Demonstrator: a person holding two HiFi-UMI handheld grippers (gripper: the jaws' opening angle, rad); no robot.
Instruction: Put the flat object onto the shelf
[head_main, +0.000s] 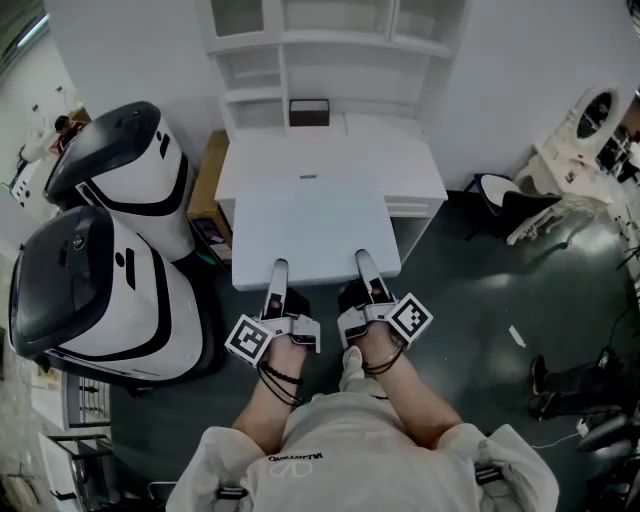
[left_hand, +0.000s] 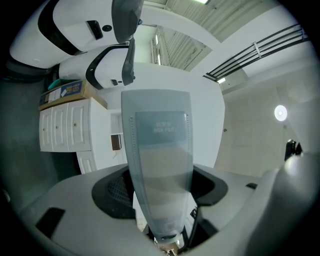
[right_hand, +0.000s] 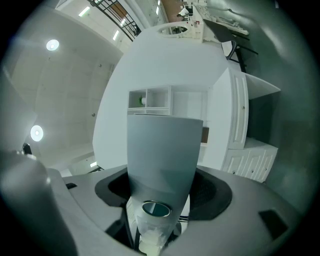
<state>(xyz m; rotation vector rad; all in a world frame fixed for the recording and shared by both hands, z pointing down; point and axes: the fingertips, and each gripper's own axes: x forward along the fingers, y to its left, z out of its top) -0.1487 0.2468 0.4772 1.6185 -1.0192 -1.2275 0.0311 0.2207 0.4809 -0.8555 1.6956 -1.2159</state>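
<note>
Though it is wide, flat board (head_main: 310, 235), white, rectangular, plain.

White-walled room, dark floor, as my feed shows it.
Ahead I see a white desk (head_main: 400, 160) against the wall (head_main: 130, 50), with a white shelf unit (head_main: 340, 42) above it. Two big white-and-black machines (head_main: 110, 290) crowd the left beside a cardboard box (head_main: 208, 175). An ornate white vanity (head_main: 560, 160) stands on the right. The floor (head_main: 470, 290) is glossy, and a round lamp (right_hand: 52, 45) glows.
</note>
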